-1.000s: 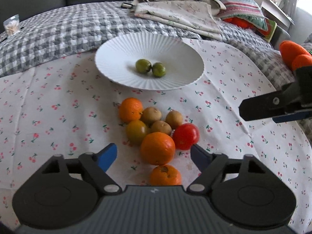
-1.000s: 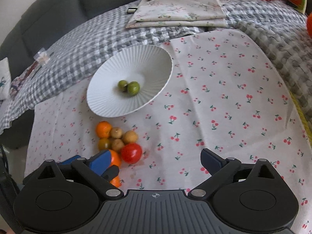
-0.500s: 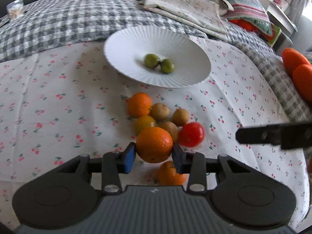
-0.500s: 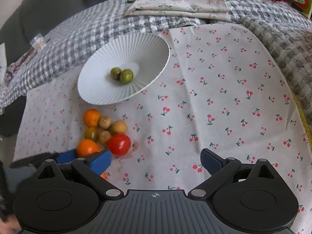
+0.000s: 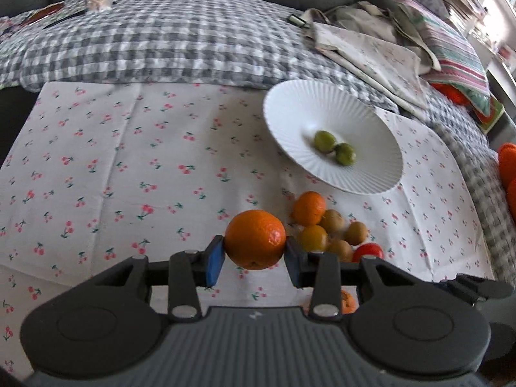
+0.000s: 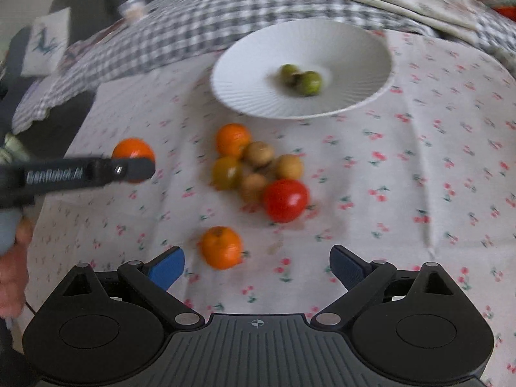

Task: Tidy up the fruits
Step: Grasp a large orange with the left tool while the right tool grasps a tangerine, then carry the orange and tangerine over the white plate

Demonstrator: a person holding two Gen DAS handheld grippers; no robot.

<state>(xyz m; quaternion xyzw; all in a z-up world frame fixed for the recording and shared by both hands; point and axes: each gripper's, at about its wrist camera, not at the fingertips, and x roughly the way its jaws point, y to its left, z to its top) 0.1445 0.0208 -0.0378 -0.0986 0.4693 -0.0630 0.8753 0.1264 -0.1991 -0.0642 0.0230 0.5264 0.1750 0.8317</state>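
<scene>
Left wrist view: between the blue pads of the left gripper point(image 5: 254, 258), a large orange point(image 5: 254, 239), clamped on both sides and raised clear of the cherry-print cloth point(image 5: 129, 161). Right of it, on the cloth, a cluster of a small orange point(image 5: 308, 208), brown kiwis point(image 5: 355, 233) and a red tomato point(image 5: 368, 251). Farther back, a white ribbed plate point(image 5: 290, 109) holding two green fruits point(image 5: 335, 147).

Right wrist view (blurred): right gripper point(image 6: 256, 266) spread wide, gripping nothing, low above the cloth; a lone small tangerine point(image 6: 221, 247) just ahead of its left pad. At left, the left gripper seen side-on, carrying the large orange; a hand point(image 6: 11, 271) at the edge.
</scene>
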